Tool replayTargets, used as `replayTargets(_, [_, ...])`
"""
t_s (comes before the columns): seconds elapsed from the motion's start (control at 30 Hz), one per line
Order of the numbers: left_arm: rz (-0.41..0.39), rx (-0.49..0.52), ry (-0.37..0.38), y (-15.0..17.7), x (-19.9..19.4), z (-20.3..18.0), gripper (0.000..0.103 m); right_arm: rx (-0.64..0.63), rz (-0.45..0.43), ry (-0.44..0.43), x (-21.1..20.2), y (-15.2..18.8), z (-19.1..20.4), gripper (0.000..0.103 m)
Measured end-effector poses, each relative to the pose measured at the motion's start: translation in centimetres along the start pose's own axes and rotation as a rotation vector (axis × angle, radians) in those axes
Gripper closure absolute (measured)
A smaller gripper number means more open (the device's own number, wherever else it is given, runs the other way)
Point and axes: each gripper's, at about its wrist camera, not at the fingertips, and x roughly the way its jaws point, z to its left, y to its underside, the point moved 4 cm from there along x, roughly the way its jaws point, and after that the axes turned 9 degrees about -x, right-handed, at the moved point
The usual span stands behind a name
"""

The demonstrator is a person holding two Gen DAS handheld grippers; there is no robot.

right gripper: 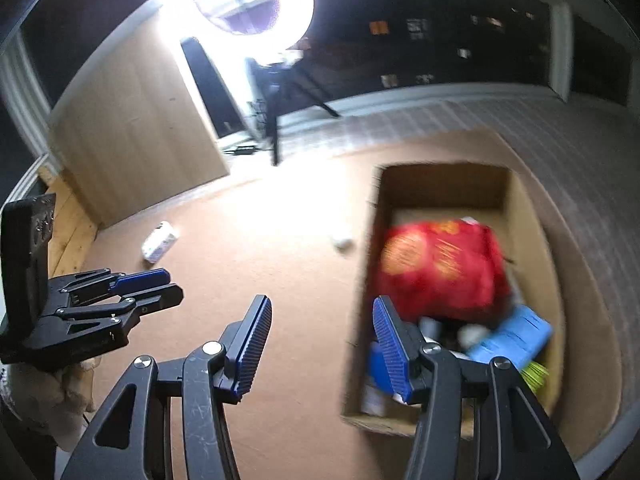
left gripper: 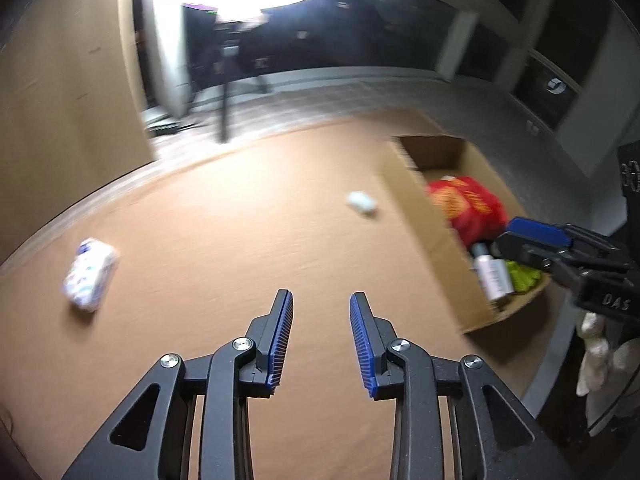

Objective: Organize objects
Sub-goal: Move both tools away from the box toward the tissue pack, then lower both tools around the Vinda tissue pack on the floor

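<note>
So in the left wrist view the left gripper [left gripper: 321, 300] sits at the bottom middle with its blue pads apart and nothing between them, just brown tabletop [left gripper: 224, 240] underneath. A white and blue packet [left gripper: 89, 276] lies at the left of the frame, pretty blurry, and a small white thing [left gripper: 362, 202] sits just right of centre, near the wall of the cardboard box [left gripper: 424, 232]. The box is on the right, with a red bag [left gripper: 464, 204] inside, plus a white bottle [left gripper: 494, 274] and something yellow-green [left gripper: 522, 276] at its near end. The right gripper [left gripper: 516, 236] pokes in from the right edge over that end of the box. Switching to the right wrist view, the right gripper's fingers are spread at the bottom middle, empty, the right finger over the box's near left corner. The red bag fills the middle of the box, with a light blue pack [right gripper: 512, 336] lower right of it. The left gripper shows at the left edge, jaws apart, held by a gloved hand [right gripper: 52, 392]. The packet is at upper left, well apart from the box.
</note>
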Motion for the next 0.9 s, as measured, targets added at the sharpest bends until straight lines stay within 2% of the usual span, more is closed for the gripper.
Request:
replayTargets(0.1, [-0.002, -0.052, -0.026, 0.1, -1.1, 4.2, 0.067, -0.026, -0.001, -0.030, 1.2, -1.2, 2.7, 0.054])
replayTargets(0.23, [-0.005, -0.110, -0.061, 0.2, -2.1, 9.5, 0.056, -0.048, 0.012, -0.083, 3.0, -2.7, 6.1, 0.054])
replayTargets(0.3, [-0.009, -0.135, -0.072, -0.1, -2.5, 12.1, 0.055, -0.053, 0.027, -0.102, 4.0, -3.6, 7.7, 0.054])
replayTargets(0.4, [-0.013, -0.132, -0.093, -0.7, -2.8, 15.1, 0.053, -0.052, 0.037, -0.134, 5.5, -4.9, 9.9, 0.054])
replayTargets(0.43, [-0.009, -0.137, -0.084, -0.9, -2.8, 16.1, 0.049, -0.054, 0.038, -0.141, 6.0, -5.4, 10.5, 0.054])
replayTargets(0.47, [-0.002, -0.142, -0.077, -1.1, -2.7, 16.8, 0.042, -0.056, 0.042, -0.147, 6.6, -5.9, 11.1, 0.054])
replayTargets(0.5, [0.004, -0.150, -0.074, -1.3, -2.5, 17.7, 0.040, -0.054, 0.049, -0.161, 7.5, -6.5, 11.9, 0.054])
replayTargets(0.67, [0.025, -0.139, -0.099, -2.4, -1.2, 21.6, 0.036, -0.017, 0.108, -0.238, 11.7, -8.4, 14.6, 0.051])
replayTargets(0.9, [0.079, -0.125, -0.061, -3.3, 1.9, 24.4, 0.031, 0.047, 0.208, -0.314, 18.4, -9.7, 18.0, 0.047])
